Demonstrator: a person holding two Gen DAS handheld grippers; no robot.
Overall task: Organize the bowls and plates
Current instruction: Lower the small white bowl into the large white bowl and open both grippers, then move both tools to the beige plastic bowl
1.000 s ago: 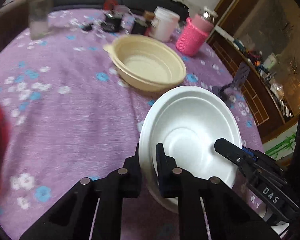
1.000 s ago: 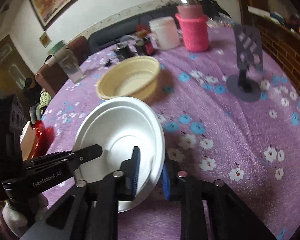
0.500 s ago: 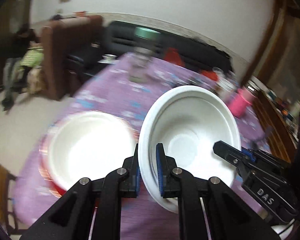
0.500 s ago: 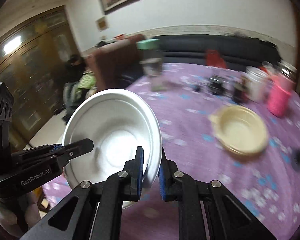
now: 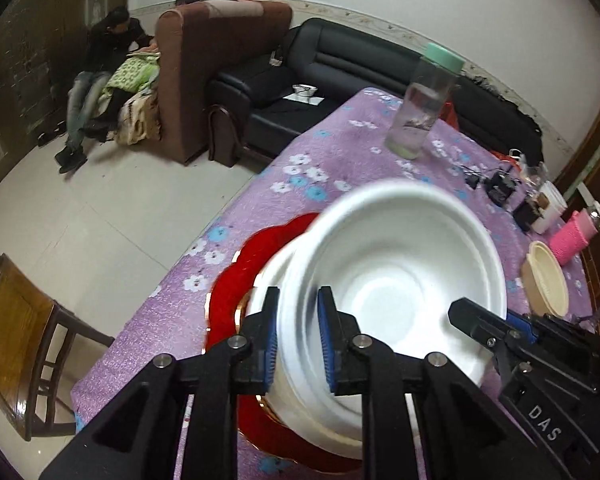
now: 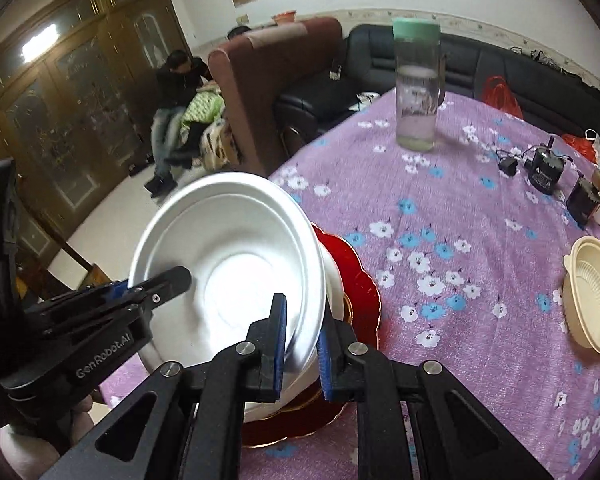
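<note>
The white bowl (image 5: 400,280) is hanging over a second white bowl (image 5: 272,280) on the red plate (image 5: 236,280), the left gripper's fingers (image 5: 269,344) having just been loosening around its rim, the right gripper's fingers (image 6: 279,344) clamping it, while the cream bowl (image 6: 592,292) is waiting on the desk (image 6: 480,280).

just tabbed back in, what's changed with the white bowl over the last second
Both grippers carried the white foam bowl away from the cream plastic bowl to above the second white bowl on the red scalloped plate. The left gripper has just been opening, rim between its pads. The right gripper stays clamped on the rim.
</note>
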